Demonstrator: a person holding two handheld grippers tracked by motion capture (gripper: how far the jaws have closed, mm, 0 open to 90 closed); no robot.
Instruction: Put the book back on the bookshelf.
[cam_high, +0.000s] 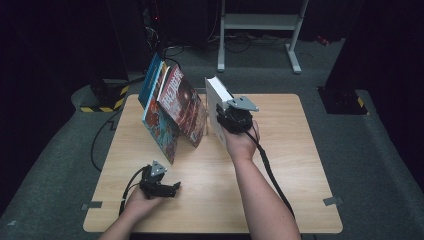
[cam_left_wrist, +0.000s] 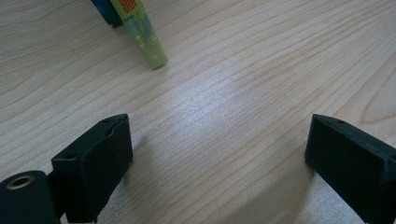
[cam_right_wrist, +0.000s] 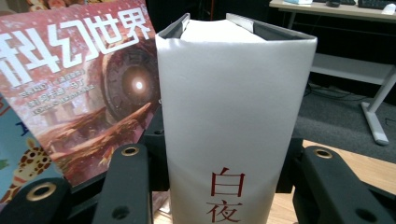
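Note:
A thick white book (cam_high: 214, 100) with red characters on its spine (cam_right_wrist: 233, 116) stands upright at the back middle of the wooden table (cam_high: 280, 165). My right gripper (cam_high: 221, 114) is shut on it, with a black jaw pressed against each cover (cam_right_wrist: 224, 161). Just left of it, several colourful books lean together: a red science-fiction magazine (cam_high: 182, 102) (cam_right_wrist: 79, 88), a picture book (cam_high: 160, 130) and a blue one (cam_high: 150, 80). My left gripper (cam_high: 172, 189) rests low at the front left of the table, open with bare wood between its jaws (cam_left_wrist: 219, 149). A green book corner (cam_left_wrist: 144, 39) stands beyond it.
A white desk frame (cam_high: 260, 22) stands on the carpet behind the table. A yellow-and-black striped base (cam_high: 102, 102) sits off the table's back left corner. Cables trail from both grippers toward the front edge. Bare wood spreads across the table's right half.

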